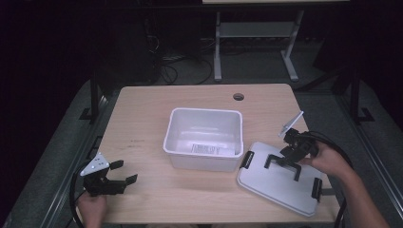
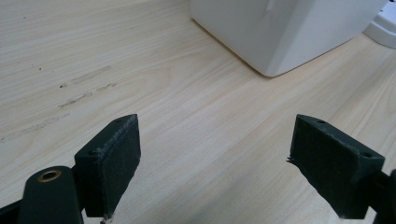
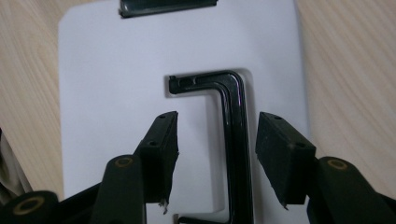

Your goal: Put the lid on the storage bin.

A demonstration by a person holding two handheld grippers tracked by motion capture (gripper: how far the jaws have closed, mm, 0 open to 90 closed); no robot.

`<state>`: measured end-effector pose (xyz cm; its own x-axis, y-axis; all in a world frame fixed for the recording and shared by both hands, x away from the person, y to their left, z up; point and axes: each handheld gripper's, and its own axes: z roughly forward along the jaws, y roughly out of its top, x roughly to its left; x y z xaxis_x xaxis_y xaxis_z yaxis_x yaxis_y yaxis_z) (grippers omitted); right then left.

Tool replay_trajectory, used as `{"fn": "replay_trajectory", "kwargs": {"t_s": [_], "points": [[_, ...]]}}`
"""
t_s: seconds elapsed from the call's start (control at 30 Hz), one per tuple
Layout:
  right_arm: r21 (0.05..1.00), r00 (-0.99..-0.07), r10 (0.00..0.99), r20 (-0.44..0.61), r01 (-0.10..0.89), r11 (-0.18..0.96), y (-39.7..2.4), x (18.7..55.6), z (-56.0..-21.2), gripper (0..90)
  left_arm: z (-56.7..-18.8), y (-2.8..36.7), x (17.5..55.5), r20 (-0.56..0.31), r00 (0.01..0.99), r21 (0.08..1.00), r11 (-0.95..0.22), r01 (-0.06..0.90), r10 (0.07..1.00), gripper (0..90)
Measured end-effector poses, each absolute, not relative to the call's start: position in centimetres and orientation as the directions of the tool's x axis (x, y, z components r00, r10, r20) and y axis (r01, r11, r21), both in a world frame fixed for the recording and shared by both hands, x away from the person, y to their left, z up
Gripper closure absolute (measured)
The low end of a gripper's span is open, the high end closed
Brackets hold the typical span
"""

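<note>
At lower right of the high view, right tool [image 1: 284, 165] poised over the white lid [image 1: 266, 183] flat on the worktop [image 1: 142, 123], jaws apart astride its black handle [image 3: 233, 140], not yet pinching, ready to lift; left tool [image 1: 121, 172] parked lower left, jaws wide, empty; white bin [image 1: 203, 137] open mid-frame; handle's near end cut off in the right gripper view

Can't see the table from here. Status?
Right gripper open, straddling lid handle, not gripping. Left gripper open, idle. Bin uncovered. Nothing blocking.
</note>
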<state>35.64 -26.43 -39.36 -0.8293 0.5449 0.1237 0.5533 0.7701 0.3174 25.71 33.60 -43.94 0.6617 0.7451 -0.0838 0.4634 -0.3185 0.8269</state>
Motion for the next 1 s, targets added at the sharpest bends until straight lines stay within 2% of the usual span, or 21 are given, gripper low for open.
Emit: {"fn": "replay_trajectory", "kwargs": {"t_s": [0.4, 0.67, 1.0], "points": [[0.291, -0.812, 0.566, 0.145, 0.581, 0.760, -27.6, 35.7, -41.1, 50.7, -44.0, 33.6, 25.7, -0.085, 0.662, 0.826, -0.319, 0.465, 0.744, 15.6], [0.268, -0.812, 0.561, 0.162, 0.583, 0.767, -27.7, 35.7, -41.8, 57.9, -44.0, 33.7, 25.7, -0.086, 0.661, 0.825, -0.319, 0.467, 0.746, 15.5], [0.263, -0.826, 0.545, 0.145, 0.563, 0.783, -27.4, 35.6, -41.0, 64.7, -43.9, 33.6, 25.8, -0.083, 0.662, 0.826, -0.320, 0.464, 0.745, 15.6]]}}
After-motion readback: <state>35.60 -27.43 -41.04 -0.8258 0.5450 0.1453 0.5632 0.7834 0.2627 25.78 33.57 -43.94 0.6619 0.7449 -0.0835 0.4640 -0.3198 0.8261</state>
